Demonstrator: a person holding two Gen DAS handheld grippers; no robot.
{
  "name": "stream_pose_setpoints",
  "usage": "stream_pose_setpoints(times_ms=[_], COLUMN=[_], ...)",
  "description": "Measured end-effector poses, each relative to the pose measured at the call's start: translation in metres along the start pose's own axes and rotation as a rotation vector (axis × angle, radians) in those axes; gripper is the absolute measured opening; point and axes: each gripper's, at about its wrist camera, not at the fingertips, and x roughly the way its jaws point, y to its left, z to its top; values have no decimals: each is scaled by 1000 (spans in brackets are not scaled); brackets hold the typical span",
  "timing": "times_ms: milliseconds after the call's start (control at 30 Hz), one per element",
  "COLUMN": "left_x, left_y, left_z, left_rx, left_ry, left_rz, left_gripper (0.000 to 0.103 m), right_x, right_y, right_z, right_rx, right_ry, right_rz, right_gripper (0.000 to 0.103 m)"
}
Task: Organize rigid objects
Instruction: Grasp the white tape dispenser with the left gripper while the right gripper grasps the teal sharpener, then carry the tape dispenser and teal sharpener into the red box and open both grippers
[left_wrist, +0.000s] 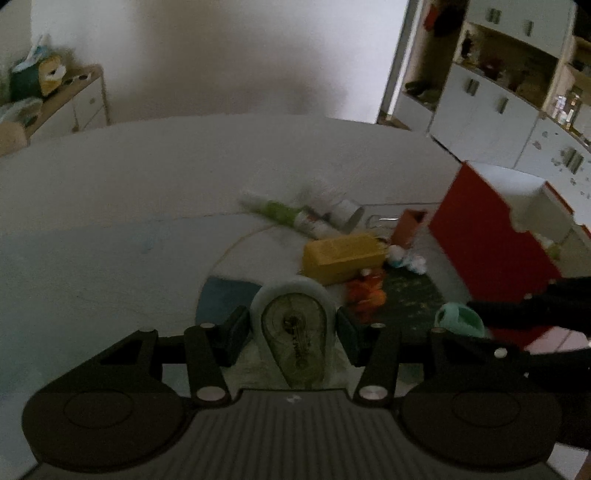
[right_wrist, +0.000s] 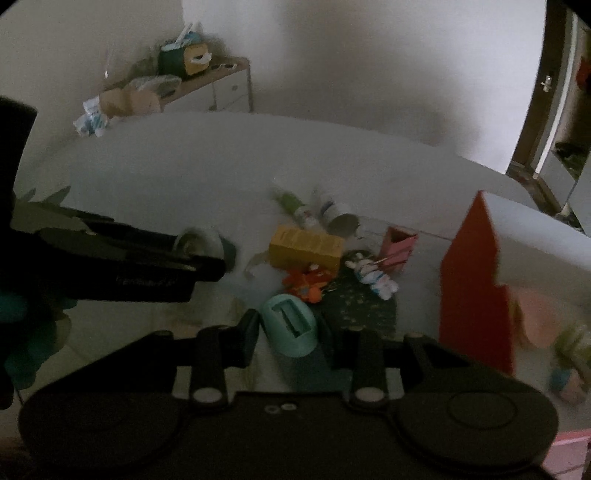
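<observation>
My left gripper is shut on a pale, drop-shaped correction-tape dispenser with a clear window, held above the bed. My right gripper is shut on a mint-green plastic piece with a rectangular slot. That green piece also shows at the right of the left wrist view, between the right gripper's dark fingers. In the right wrist view the left gripper reaches in from the left with the dispenser. A pile lies beyond: a yellow box, an orange toy, tubes.
A red-sided box with a white inside stands at the right on the bed. A small red carton and a white figurine lie by a dark patterned cloth. A bedside cabinet and wall cupboards stand behind.
</observation>
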Motion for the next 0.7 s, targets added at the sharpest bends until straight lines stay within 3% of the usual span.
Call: stream_pose_setpoints(times_ms=[367,700], left_x=[-34,-54], left_y=[-34,-91], left_z=[15,41], left_rx=[47,93], left_ry=[-50,-68], left_rz=[-54,-146], left_gripper=[51,51], right_x=[-57,-88], right_y=[-34,-85], right_z=[4,-8], right_rx=[60,88], right_ry=[-95,-129], right_rz=[-44,-104], right_gripper=[34,34])
